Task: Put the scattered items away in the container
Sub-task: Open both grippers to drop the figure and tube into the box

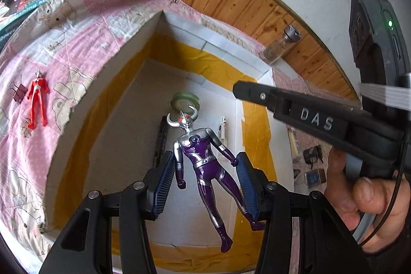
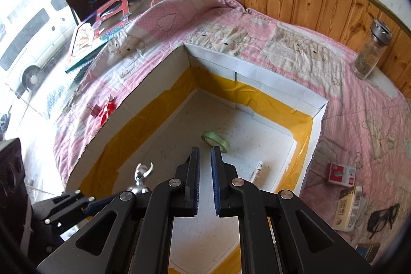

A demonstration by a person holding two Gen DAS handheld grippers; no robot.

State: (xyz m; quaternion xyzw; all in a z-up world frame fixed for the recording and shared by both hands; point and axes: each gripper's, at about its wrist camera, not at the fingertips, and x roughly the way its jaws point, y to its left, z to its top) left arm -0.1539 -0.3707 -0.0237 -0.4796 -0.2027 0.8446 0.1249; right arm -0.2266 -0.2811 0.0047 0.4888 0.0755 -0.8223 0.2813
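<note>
Two figures: purple (image 1: 203, 158), red (image 1: 37, 102); one tape roll (image 2: 215, 141); one jar (image 2: 371, 48); one glasses (image 2: 382, 220).

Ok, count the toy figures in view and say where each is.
2. The purple and silver figure hangs between the left gripper jaws above the box; the red figure lies on the pink quilt outside it. Others may be hidden.

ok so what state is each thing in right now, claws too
left claw: around the purple figure, grip unclear
purple figure: lifted over the box
right claw: narrow gap, empty
box: open top
tape roll: in the box
red figure: lying on the quilt
jar: upright, lid on
</note>
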